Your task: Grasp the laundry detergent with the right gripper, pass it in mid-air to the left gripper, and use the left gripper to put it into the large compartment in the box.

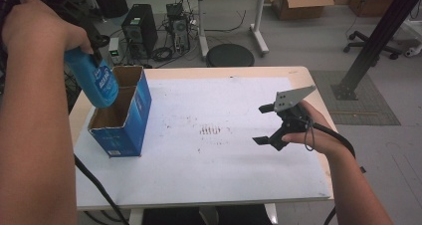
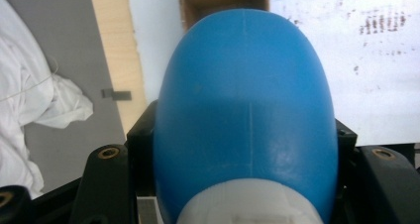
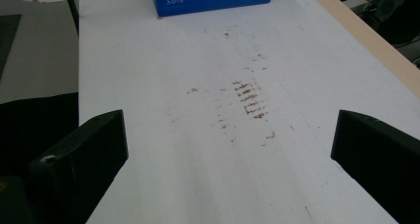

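Your left gripper (image 1: 94,53) holds the blue bottle (image 1: 99,83) over the open blue box (image 1: 122,115); its cardboard divider (image 1: 124,88) splits the opening into two narrow compartments. Your right gripper (image 1: 266,124), jaws wide apart, has bare white mat (image 1: 224,175) all around it.

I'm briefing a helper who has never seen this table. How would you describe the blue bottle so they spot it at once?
Start at the white mat covering the table, then find the open blue cardboard box with a brown divided inside at its left edge. Just above the box's opening, the left gripper clamps a smooth, rounded blue plastic bottle, bottom down; it is the one thing held in the air.
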The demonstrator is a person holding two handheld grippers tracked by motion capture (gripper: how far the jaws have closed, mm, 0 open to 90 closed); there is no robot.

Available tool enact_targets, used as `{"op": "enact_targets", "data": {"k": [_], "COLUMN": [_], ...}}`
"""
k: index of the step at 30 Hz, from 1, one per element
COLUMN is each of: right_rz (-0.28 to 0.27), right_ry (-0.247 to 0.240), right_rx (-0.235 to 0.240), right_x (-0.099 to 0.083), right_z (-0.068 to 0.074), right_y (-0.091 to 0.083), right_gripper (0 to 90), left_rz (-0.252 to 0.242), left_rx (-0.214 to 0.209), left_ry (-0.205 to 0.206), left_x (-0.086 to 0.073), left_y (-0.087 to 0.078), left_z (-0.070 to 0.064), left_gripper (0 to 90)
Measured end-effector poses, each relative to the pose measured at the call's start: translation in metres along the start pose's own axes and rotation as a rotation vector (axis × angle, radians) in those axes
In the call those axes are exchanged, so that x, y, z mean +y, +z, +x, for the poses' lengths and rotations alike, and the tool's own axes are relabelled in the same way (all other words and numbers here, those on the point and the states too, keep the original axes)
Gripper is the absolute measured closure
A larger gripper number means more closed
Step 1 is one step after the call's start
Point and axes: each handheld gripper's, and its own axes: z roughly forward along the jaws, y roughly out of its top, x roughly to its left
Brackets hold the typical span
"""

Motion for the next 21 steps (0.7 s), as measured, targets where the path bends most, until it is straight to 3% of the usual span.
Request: {"op": "enact_targets", "data": {"k": [5,21], "right_rz": [0.011,0.016], "right_ry": [0.005,0.005], "right_rx": [0.002,0.007], "right_x": [-0.001,0.001], "right_z": [-0.005,-0.007], "right_y": [0.004,0.002], "right_gripper": [1.4,1.6], "left_rz": [0.010,0.032], "left_rx": [-0.019,-0.031], "left_ry": [-0.004,-0.004], "left_x": [0.006,0.015], "left_y": [0.004,0.026], "left_z": [0.007,0.008], "left_gripper": [38.8,38.7]}}
